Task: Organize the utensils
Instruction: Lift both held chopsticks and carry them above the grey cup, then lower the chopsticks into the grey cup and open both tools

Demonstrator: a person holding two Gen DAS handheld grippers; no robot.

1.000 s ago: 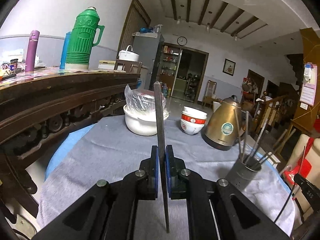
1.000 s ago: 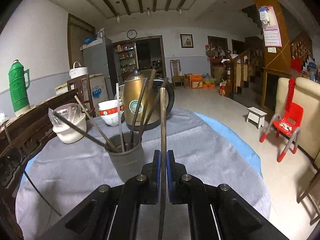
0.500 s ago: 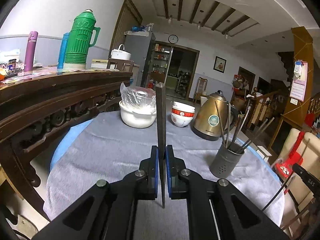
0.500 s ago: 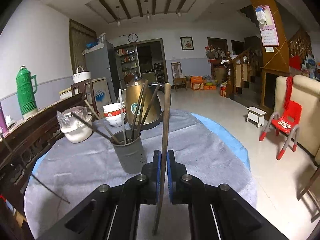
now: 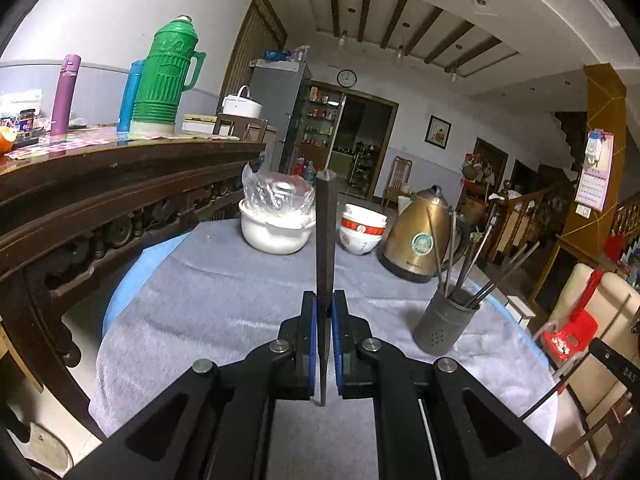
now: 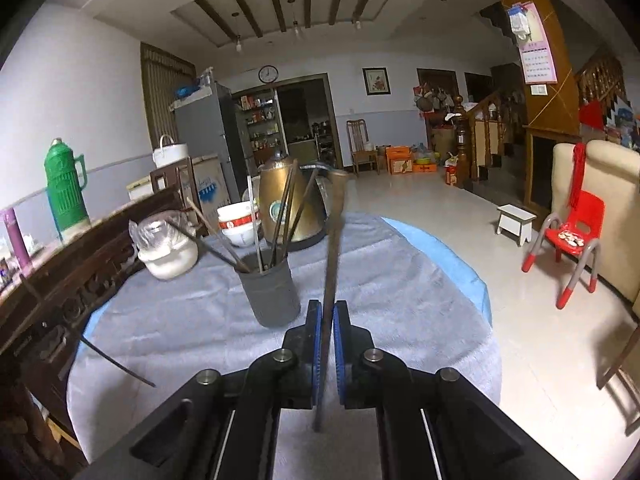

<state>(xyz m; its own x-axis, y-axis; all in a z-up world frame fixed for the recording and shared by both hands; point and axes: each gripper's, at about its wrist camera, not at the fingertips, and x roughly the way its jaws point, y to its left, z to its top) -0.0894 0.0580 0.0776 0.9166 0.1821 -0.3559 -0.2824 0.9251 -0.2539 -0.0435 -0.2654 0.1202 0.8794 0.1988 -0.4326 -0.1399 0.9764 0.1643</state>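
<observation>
Both grippers are clamped tight on chopsticks here. The left gripper (image 5: pixel 324 312) has its fingers closed on a dark chopstick (image 5: pixel 325 240) standing nearly upright, and the right gripper (image 6: pixel 327 316) pinches a brownish chopstick (image 6: pixel 335 240). The grey holder (image 6: pixel 270 292) sits on the desk (image 6: pixel 400 300), already stuffed with more sticks, in front of the brass kettle (image 6: pixel 286 204).

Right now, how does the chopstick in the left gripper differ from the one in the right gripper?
The left gripper's chopstick is dark and stands straight up; the right gripper's chopstick is brown and leans slightly right. Both are clamped low on the shaft by shut jaws, the left gripper and the right gripper, thick ends up, outside the grey holder.
</observation>
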